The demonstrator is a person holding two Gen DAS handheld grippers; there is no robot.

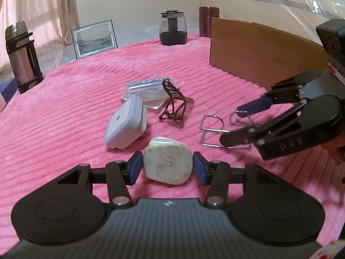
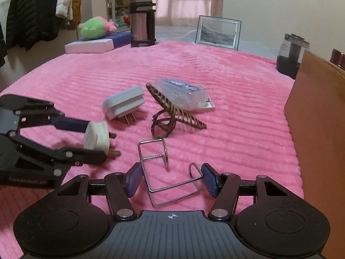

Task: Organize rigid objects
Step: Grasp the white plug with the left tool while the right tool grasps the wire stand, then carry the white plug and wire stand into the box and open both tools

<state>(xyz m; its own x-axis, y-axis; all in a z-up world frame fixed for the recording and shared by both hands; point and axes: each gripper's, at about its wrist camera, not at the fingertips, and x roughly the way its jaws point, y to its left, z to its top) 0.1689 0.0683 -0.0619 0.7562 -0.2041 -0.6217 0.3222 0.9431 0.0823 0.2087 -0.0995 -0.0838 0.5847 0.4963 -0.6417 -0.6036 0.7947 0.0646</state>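
- My left gripper point(image 1: 167, 165) has its fingers clenched on the white plug point(image 1: 168, 164); the right wrist view shows that plug point(image 2: 96, 138) raised a little off the pink blanket point(image 1: 64, 112), prongs pointing away from the gripper.
- My right gripper point(image 2: 171, 180) is released, its fingers on either side of the wire holder point(image 2: 170, 172), one pad just beside the wire; nothing is gripped yet.
- Loose in the middle of the blanket lie the grey adapter point(image 1: 125, 125), the brown hair claw point(image 1: 173, 105) and the plastic-wrapped box point(image 1: 148, 90) on a flat tray.
- The cardboard box point(image 1: 263, 51) stands at the right; I judge it the likely destination, but its inside is hidden.
- By my reckoning the job is early: one item in hand, four still out.
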